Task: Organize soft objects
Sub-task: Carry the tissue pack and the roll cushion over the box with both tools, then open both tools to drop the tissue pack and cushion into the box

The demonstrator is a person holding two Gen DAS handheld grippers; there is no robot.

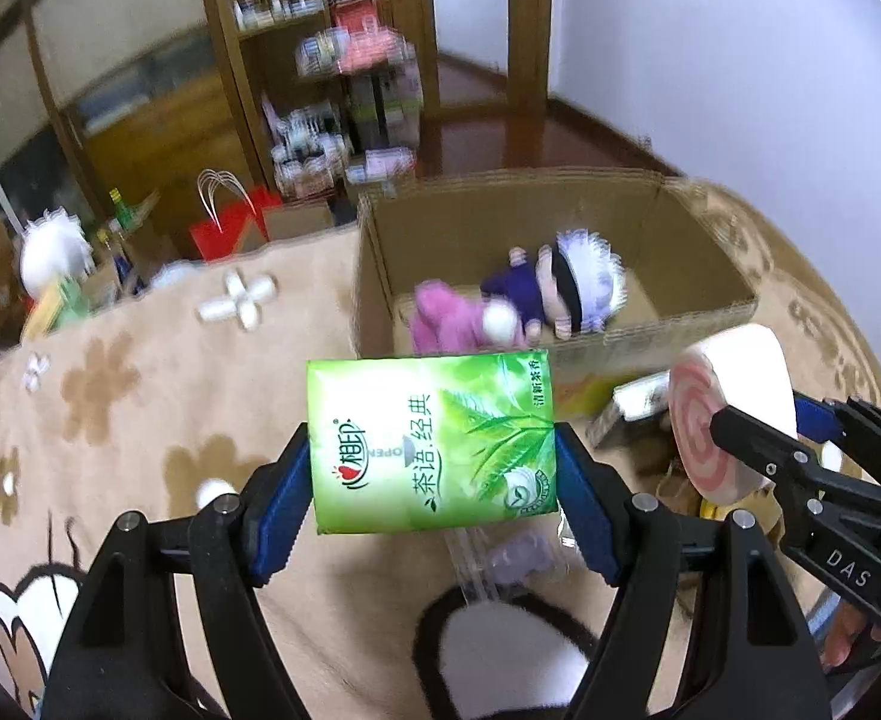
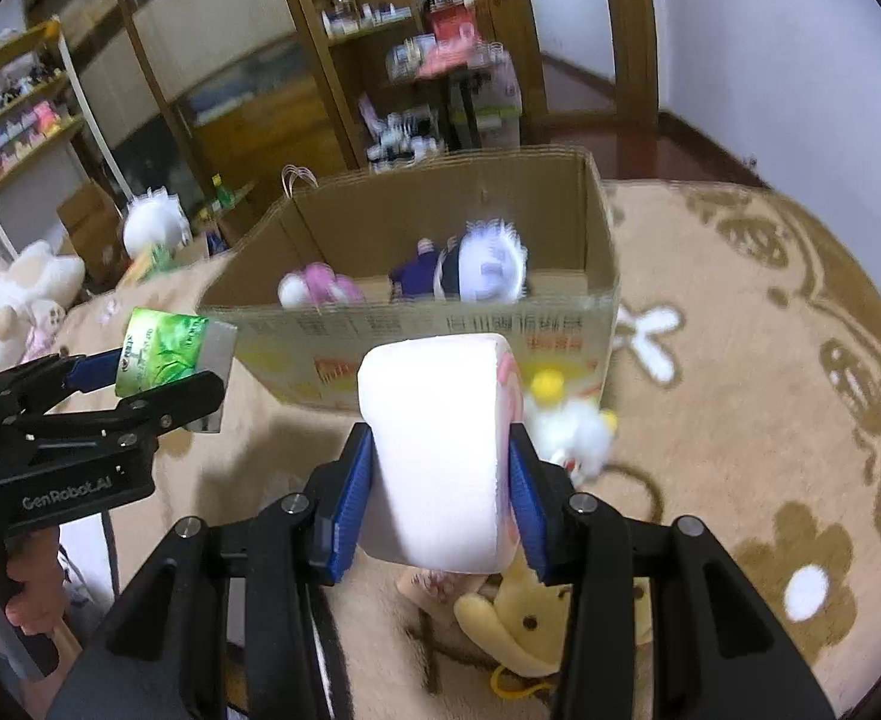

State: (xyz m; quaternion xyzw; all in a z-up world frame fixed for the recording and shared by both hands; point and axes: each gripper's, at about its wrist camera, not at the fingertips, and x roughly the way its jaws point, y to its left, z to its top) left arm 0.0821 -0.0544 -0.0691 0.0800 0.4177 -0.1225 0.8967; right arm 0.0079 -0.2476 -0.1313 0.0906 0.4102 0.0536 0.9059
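A: With cardboard box (image 1: 560,228) sitting at 12 o'clock on beige blanket (image 1: 140,420), looks like carry-to-box step, both loads up off the blanket.
B: Agreed. Already holding plush doll (image 1: 560,282) + pink plush (image 1: 446,318) inside, near front wall.
A: Left gripper (image 1: 434,462): clamped on green tissue pack (image 1: 431,438), pads on both short sides, pack level, box just past it at 12.
B: Right gripper (image 2: 440,474): clamped on swirl-end plush roll (image 2: 440,450), squeezed a bit btwn blue pads. Box front wall at 12 o'clock, close.
A: Next, prob: lift both over front rim, w/ enough height to clear cardboard edge, then let go above bare floor of box, not on doll.
B: Left on blanket: yellow duck plush (image 2: 512,624) at 6 under right gripper, small white-yellow plush (image 2: 578,426) at 3.
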